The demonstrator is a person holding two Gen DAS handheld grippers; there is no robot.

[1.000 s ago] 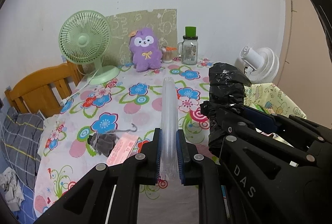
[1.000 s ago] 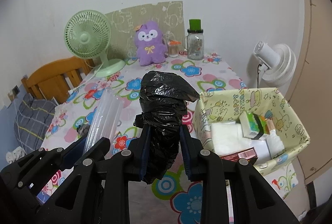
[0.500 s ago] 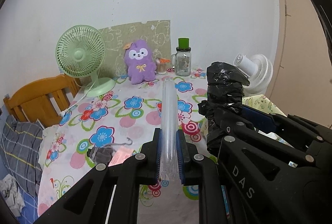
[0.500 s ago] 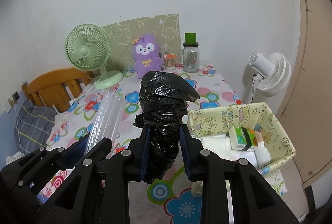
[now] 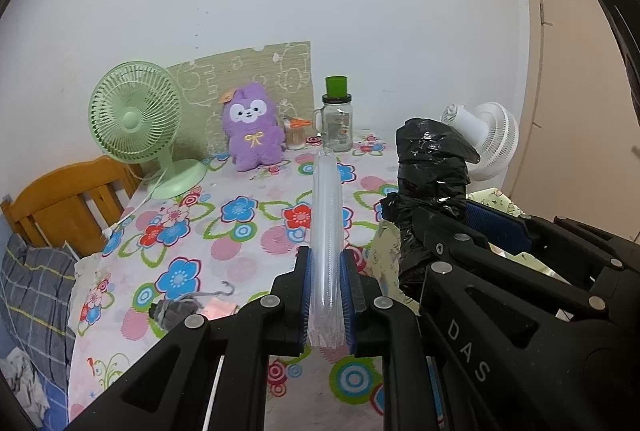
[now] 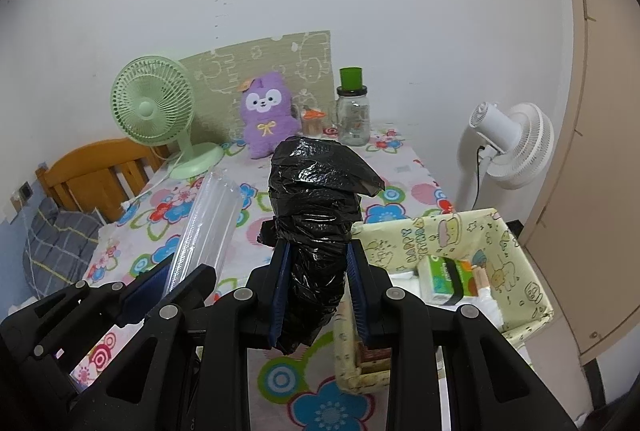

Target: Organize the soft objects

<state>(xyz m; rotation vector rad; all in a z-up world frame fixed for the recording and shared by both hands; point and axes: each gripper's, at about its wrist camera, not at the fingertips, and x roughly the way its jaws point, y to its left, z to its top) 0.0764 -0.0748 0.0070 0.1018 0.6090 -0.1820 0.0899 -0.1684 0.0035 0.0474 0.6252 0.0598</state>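
Black glossy bag roll [image 6: 316, 215]; clear sleeve [image 5: 327, 231]. Purple plush [image 5: 252, 129] beside pale-green fan [image 5: 134, 111]. Desk [image 5: 240, 243]: white cloth, blue-red flowers.

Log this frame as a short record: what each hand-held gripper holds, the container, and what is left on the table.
left hand-held gripper: shut on clear plastic sleeve, held upright
right hand-held gripper: shut on black bag roll
container: yellow printed box at table's right, tissue pack inside
on table: purple plush, green fan, glass jar, grey cloth item
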